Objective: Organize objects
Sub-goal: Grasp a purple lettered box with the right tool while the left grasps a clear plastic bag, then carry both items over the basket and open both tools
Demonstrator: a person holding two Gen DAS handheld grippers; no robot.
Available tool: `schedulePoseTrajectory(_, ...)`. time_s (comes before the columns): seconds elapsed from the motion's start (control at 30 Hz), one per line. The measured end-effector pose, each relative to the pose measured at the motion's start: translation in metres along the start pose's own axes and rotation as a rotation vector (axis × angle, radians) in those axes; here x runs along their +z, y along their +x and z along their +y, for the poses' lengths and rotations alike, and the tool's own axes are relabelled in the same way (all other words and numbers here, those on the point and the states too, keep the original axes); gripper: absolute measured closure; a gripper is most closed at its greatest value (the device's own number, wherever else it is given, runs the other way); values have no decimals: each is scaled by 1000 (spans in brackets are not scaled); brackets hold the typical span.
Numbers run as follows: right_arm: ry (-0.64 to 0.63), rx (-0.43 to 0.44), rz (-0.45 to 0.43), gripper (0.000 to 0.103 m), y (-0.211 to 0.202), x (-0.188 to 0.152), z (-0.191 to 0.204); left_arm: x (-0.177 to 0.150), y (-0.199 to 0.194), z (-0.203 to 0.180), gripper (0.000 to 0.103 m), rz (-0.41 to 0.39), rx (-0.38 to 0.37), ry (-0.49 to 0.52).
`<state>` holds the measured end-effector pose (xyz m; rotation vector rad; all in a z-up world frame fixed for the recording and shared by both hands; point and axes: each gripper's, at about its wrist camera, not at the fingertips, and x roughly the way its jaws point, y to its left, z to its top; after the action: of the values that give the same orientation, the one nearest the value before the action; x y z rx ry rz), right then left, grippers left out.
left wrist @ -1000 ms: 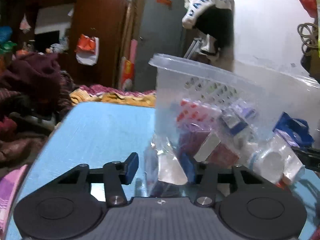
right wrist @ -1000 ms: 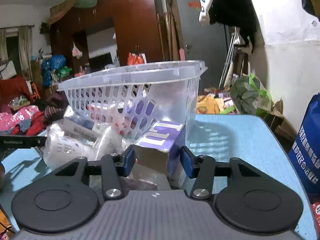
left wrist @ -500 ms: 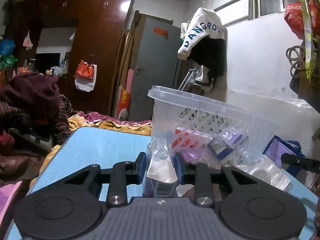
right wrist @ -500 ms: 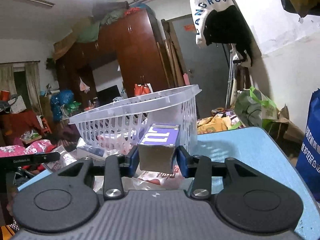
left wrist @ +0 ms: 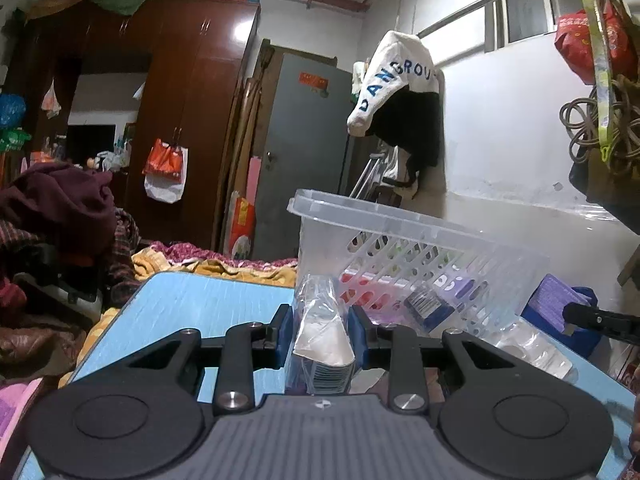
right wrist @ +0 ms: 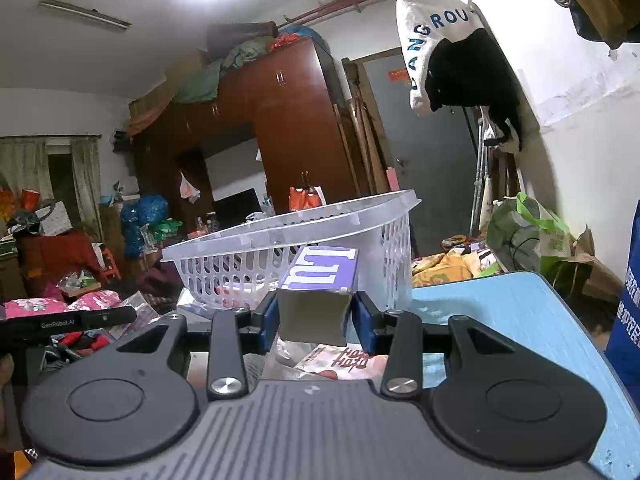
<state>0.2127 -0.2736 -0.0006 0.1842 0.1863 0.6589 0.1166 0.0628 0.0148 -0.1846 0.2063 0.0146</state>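
Note:
A clear slotted plastic basket (left wrist: 420,240) stands on the blue table (left wrist: 192,304), with several packets inside. My left gripper (left wrist: 320,334) is shut on a clear plastic packet (left wrist: 322,336) with a white insert, held just in front of the basket's near corner. My right gripper (right wrist: 316,316) is shut on a purple and white box (right wrist: 320,280), lifted in front of the basket (right wrist: 288,240). The purple box and right gripper tip also show in the left wrist view (left wrist: 560,304).
Loose clear packets (left wrist: 532,348) lie on the table by the basket. A pink printed packet (right wrist: 340,360) lies under the right gripper. A blue bag (right wrist: 628,312) stands at the table's right edge. Clothes piles and a wardrobe (left wrist: 180,120) lie beyond.
Both grippers closed on their items and lifted them. The left one rose with the clear packet; the right one rose with the purple box up toward the basket rim.

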Motion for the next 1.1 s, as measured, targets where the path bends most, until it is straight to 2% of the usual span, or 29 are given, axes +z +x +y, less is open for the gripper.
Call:
schedulePoseTrajectory(0.2,-48,33,-65,60,-9,-2,5,-2,-14,-4,69,-86,-9,15)
schedulePoseTrajectory(0.27,-88,36,-87,60,-14,3,13,1,-20,-3,69,-111,-51,-11)
schedulePoseTrajectory(0.37,-164,61,-130,60,-17,32,33,26,-32,-13,69,-183,-123,-20)
schedulePoseTrajectory(0.43,-233,25,-117,60,-2,57,48,54,-31,-28,68,-209,-145,10)
schedulePoseTrajectory(0.53,-304,-8,-12,60,47,89,61,94,-1,-53,68,-164,-164,40)
schedulePoseTrajectory(0.6,-306,-24,65,60,80,98,60,112,32,-63,68,-84,-164,32)
schedulePoseTrajectory(0.73,-300,-15,132,58,114,95,56,116,86,-66,68,23,-144,-10)
schedulePoseTrajectory(0.77,-298,-28,142,43,118,94,55,115,94,-64,58,40,-151,-20)
schedulePoseTrajectory(0.8,-293,-47,152,31,119,92,54,113,103,-62,36,62,-159,-27)
schedulePoseTrajectory(0.83,-287,-75,136,15,113,90,55,110,107,-59,29,73,-152,-35)
schedulePoseTrajectory(0.87,-282,-90,98,7,102,88,55,107,106,-58,26,66,-135,-40)
schedulePoseTrajectory(0.93,-260,-49,16,0,66,80,55,100,89,-55,26,30,-143,-27)
schedulePoseTrajectory(0.97,-228,-21,-9,0,46,72,52,95,76,-52,26,20,-152,-29)
schedulePoseTrajectory(1.03,-157,1,-29,0,14,50,46,78,45,-47,20,1,-167,-36)
schedulePoseTrajectory(1.1,-163,20,-3,0,-10,20,46,52,14,-42,18,-14,-168,-52)
